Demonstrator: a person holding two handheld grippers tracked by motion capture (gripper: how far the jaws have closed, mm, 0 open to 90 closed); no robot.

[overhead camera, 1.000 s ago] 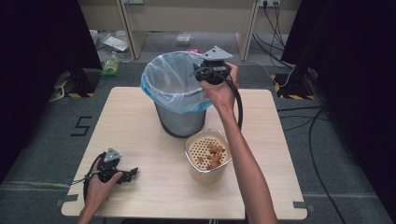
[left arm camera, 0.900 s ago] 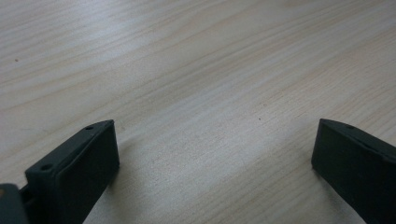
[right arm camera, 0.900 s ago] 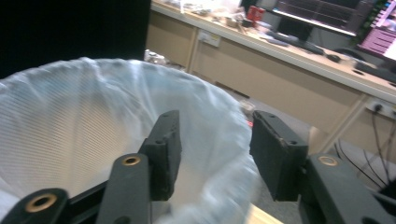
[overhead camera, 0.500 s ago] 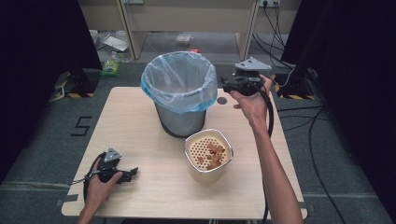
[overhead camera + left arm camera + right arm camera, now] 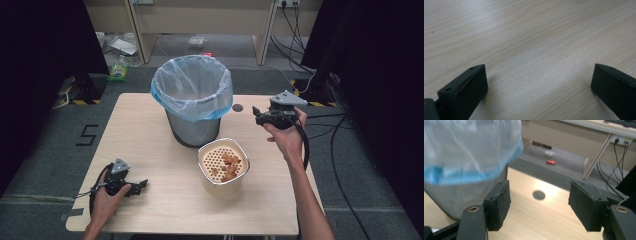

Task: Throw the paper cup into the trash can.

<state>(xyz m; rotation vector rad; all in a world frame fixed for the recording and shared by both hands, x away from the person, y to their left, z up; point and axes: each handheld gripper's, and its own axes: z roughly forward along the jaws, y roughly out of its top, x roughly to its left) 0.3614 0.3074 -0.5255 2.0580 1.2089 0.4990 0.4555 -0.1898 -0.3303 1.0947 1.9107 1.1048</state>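
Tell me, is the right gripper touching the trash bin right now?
Apart. In the high view the right gripper is held off to the side of the trash bin, with bare table showing between them; its jaws stand open, empty.

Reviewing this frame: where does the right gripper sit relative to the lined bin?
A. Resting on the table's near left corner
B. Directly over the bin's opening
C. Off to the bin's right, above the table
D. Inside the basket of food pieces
C. In the high view the right gripper hangs to the right of the bin, jaws apart and empty, above the table.
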